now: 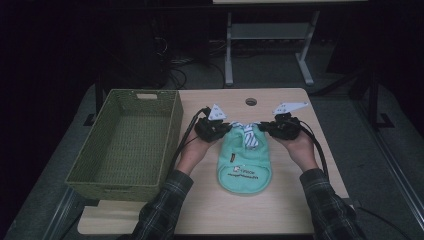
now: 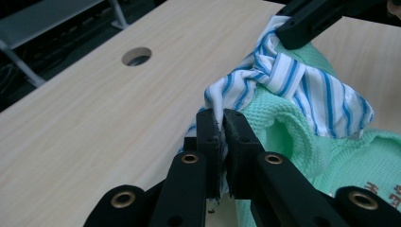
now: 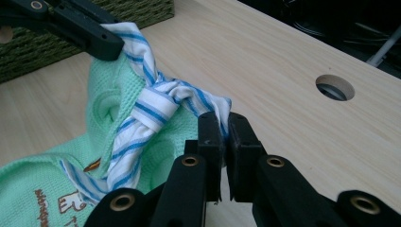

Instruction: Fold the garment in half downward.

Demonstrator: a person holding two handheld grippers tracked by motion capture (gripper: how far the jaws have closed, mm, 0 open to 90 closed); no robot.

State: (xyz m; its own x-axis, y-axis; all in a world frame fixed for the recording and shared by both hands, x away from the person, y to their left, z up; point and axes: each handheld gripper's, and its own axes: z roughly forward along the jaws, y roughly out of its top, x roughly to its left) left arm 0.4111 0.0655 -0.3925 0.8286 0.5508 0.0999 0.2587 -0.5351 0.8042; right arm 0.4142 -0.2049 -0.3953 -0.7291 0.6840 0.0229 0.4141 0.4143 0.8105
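Printed lettering and a small picture on the mint-green garment (image 1: 243,162) were too small to read in the high view and cut off at the frame edge in both gripper views. The room beyond the desk (image 1: 280,210) was dark; only a second desk's legs and some floor cables could be made out. The garment's lower hem lay out of frame in both gripper views.

The garment lay on the desk between the two hands, just to the right of the woven green basket (image 1: 127,142). Its blue-and-white striped collar (image 1: 248,131) was at the far end, bunched into a knot-like twist in the middle.

Left gripper (image 1: 214,127): held in the person's left hand, palm up from below, plaid sleeve entering from the bottom edge. Its jaws were pressed together on the left end of the striped collar, as seen in the left gripper view (image 2: 222,124).

Right gripper (image 1: 280,126): held likewise in the right hand, mirrored. Its jaws pinched the other end of the collar, as seen in the right gripper view (image 3: 226,125).

Both grippers pointed inward toward each other, with the collar stretched between them. A round cable hole (image 1: 251,101) in the desk sat beyond the collar.
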